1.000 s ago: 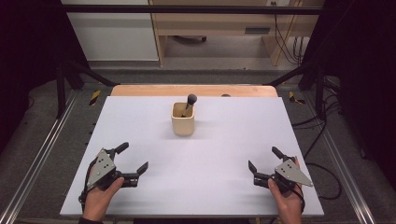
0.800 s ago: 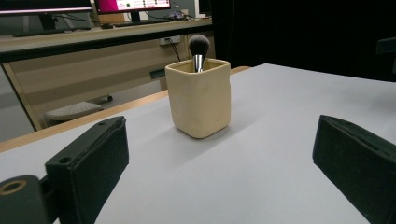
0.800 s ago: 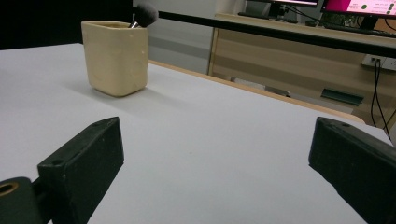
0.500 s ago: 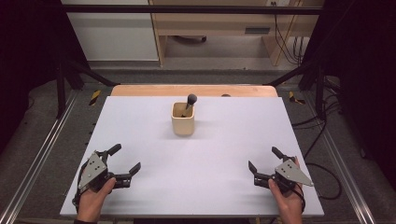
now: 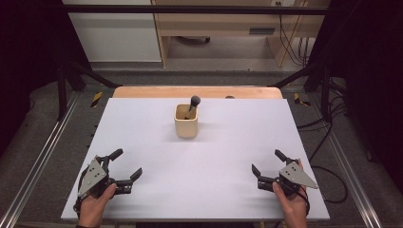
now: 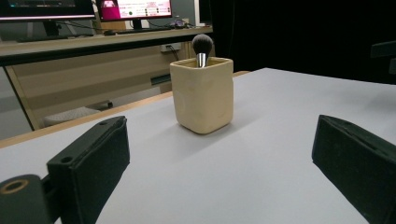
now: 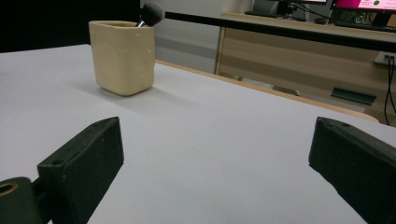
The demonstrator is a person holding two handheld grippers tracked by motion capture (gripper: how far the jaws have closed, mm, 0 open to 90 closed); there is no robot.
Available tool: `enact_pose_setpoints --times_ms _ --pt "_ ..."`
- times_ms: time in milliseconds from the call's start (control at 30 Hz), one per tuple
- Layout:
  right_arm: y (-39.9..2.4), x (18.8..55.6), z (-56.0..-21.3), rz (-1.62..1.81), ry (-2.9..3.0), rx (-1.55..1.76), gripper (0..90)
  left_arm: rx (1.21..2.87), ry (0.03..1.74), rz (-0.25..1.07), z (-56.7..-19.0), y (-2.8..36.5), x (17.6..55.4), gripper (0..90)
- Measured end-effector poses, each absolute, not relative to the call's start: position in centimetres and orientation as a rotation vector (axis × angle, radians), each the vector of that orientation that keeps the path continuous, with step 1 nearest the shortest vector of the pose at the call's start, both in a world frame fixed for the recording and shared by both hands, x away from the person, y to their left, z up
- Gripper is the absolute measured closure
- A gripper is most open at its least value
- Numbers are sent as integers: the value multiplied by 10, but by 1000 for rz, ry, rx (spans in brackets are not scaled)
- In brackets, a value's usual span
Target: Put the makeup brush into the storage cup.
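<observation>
Fingers of left gripper (image 5: 125, 165) and right gripper (image 5: 267, 164) spread wide, empty, low at near table (image 5: 209, 156) corners, aimed toward cup (image 5: 186, 121).

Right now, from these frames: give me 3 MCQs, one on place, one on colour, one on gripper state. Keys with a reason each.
1. Where is the brush?
A. flat on the table
B. standing in the cup
C. held by the left gripper

2. What colour is the cup?
A. cream
B. blue
C. black

3. How do the left gripper and right gripper stand?
A. both shut
B. left shut, right open
C. both open

Key: B, its dark head pokes above the cup's rim; A, pale cream walls in all views; C, the fingers stand wide apart with nothing between them in each gripper view.
</observation>
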State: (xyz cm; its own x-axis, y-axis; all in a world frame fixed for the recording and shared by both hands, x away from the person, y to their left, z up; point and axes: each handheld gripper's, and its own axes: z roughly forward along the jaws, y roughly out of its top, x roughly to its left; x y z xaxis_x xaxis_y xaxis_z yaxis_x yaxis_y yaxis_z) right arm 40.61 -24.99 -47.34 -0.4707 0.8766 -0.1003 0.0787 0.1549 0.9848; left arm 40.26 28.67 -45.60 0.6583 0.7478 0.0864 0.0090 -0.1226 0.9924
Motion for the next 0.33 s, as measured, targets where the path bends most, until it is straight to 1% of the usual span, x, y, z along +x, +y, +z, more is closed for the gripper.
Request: enact_pose_setpoints --times_ms 333 --pt "-251 408 -475 1387 1689 939 36 1590 650 731 -457 285 398 35"
